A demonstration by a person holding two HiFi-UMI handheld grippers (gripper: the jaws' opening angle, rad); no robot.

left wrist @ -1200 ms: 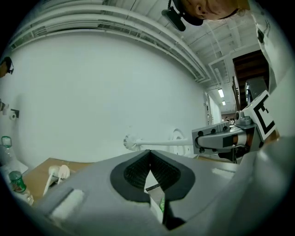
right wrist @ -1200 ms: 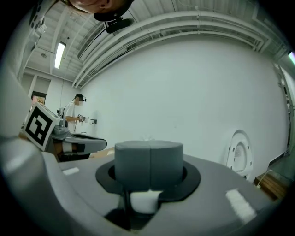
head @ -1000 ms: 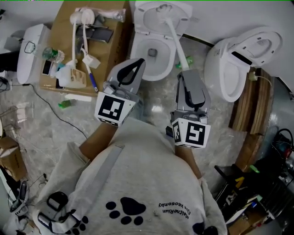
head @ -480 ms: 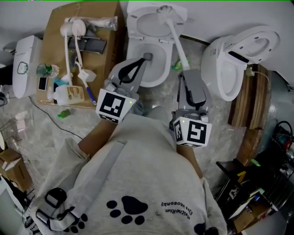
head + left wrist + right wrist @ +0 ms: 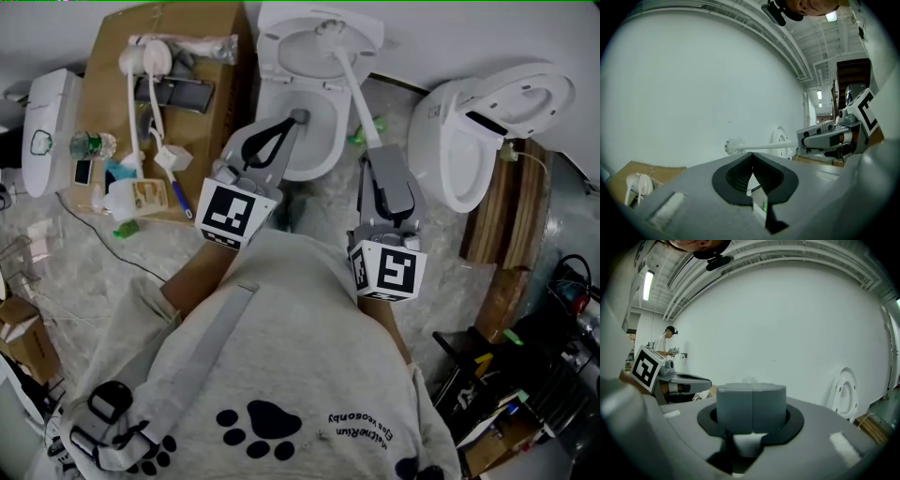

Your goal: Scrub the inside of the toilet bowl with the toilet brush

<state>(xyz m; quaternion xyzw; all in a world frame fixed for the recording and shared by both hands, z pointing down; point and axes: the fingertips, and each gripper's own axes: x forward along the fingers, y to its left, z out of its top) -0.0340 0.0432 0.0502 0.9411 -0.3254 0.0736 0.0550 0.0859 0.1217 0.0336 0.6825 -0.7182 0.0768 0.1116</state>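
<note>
None of the scrubbing shows as under way at this moment, so by my reading nearly all of the job is left. Your left gripper point(image 5: 296, 120) reaches out over the front of the toilet bowl point(image 5: 339, 127) with its jaws pressed together and nothing between them, so it takes no part. Your right gripper point(image 5: 380, 159), just beside the bowl's right rim, has its jaws clamped on the lower end of the toilet brush point(image 5: 352, 84). The white handle slants up and away from you. The bristle head sits high, over the raised lid point(image 5: 361, 19) at the back, not down in the basin. The left gripper view shows that head in open air against the wall. I judge you need to tip the head down into the basin and work it round the inner surface.

As for what holds what, the cardboard box point(image 5: 105, 66) at your far left carries cleaning gear on its top, among it spare white brushes point(image 5: 131, 61), a small bottle point(image 5: 89, 145) and a blue-handled brush point(image 5: 183, 192). The bowl in the middle shows only white porcelain, and I cannot tell whether water stands in it. The second toilet point(image 5: 450, 141) at your right looks empty and stands well apart from the brush.
</note>
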